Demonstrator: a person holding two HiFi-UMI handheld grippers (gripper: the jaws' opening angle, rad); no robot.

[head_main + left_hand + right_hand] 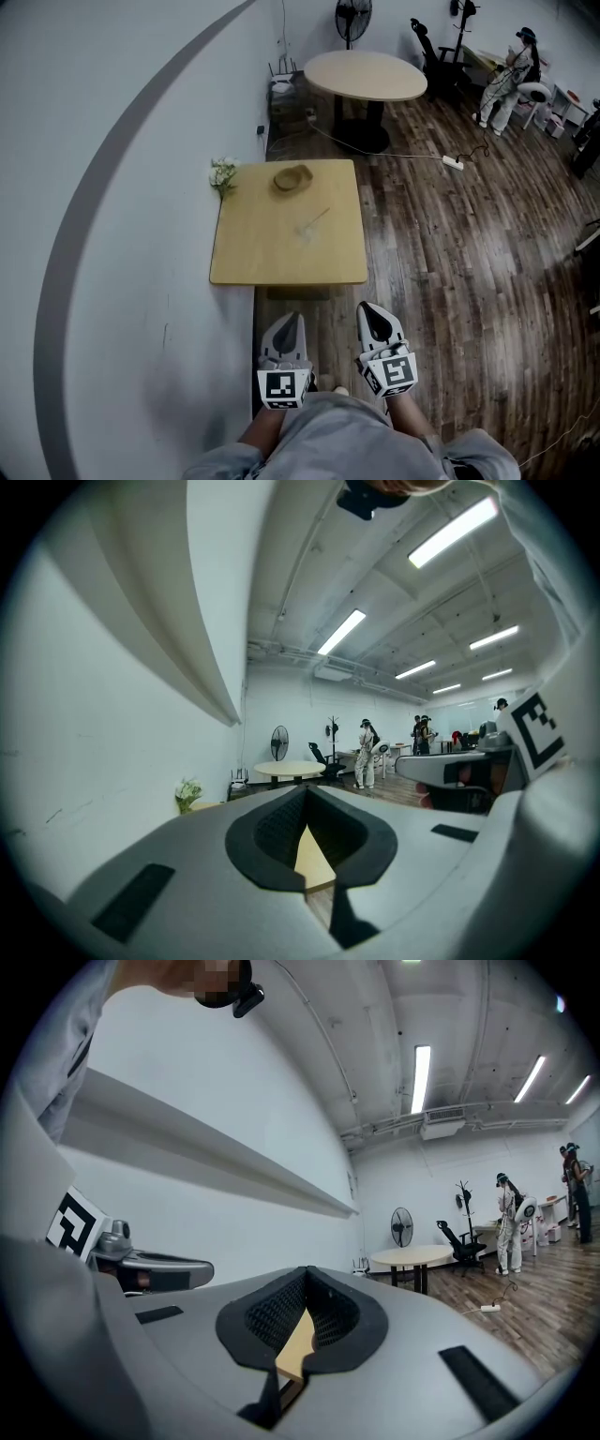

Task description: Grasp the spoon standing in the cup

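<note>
A clear cup (306, 230) stands near the middle of a small wooden table (253, 258), and a spoon (320, 217) leans in it with its handle toward the far right. Both grippers hang close to my body, short of the table's near edge and well away from the cup. My left gripper (289, 320) has its jaws closed with nothing between them; so does my right gripper (371, 308). In the left gripper view the jaws (305, 794) meet, with a sliver of table (314, 855) showing through. The right gripper view shows the same shut jaws (305, 1274).
A wooden bowl (292, 177) sits at the table's far side and a small bunch of flowers (223, 174) at its far left corner. The white wall runs along the left. A round table (366, 75), a fan, a power strip (453, 162) and people stand farther back.
</note>
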